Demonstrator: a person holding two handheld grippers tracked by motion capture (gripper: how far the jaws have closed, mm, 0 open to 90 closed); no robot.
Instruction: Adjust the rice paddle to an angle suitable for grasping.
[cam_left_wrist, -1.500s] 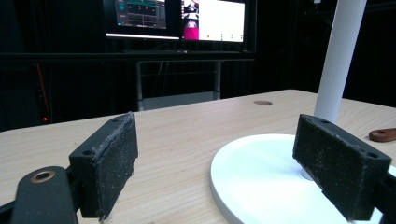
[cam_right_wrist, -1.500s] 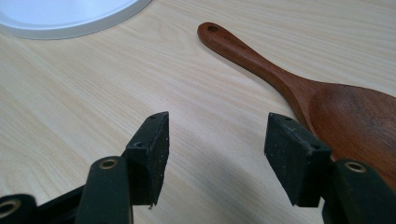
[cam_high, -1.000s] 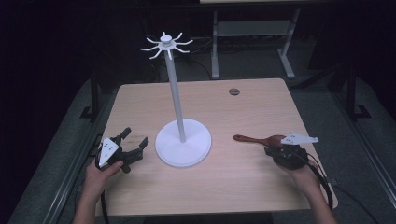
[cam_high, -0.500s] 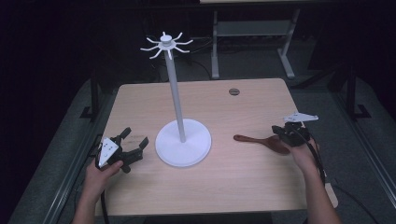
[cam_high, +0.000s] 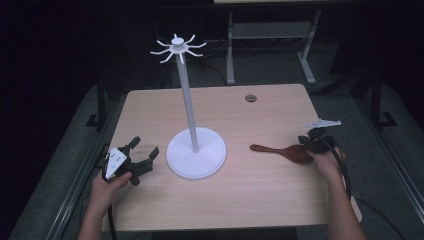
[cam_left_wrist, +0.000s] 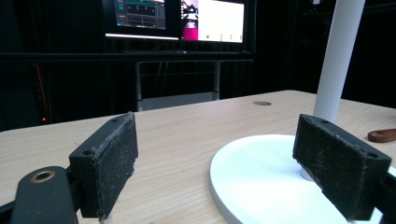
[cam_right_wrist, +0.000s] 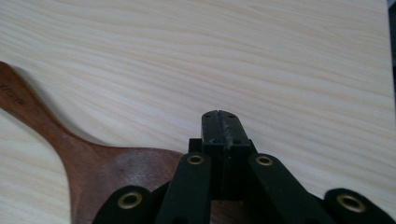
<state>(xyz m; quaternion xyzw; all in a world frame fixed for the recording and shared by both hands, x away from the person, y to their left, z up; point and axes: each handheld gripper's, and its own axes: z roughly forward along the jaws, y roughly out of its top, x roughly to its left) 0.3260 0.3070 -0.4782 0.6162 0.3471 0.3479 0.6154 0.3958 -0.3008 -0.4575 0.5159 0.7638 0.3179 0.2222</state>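
Observation:
A dark wooden spoon lies flat on the table's right side, with its handle pointing left toward the white stand. My right gripper is at the spoon's broad end, near the right table edge. In the right gripper view its jaws point down, pressed together with nothing between them, their tip just past the spoon's blade. My left gripper rests low at the table's left front, wide open and empty. Its pads frame the stand's round base.
The stand's thin pole rises from the table's middle to a ring of bare hooks. A small round grommet sits near the far edge. A metal frame stands behind the table. Monitors glow in the dark background.
My right hand has moved away from the person, from the near side of the spoon's blade to its far right end. The left hand and the spoon have stayed put.

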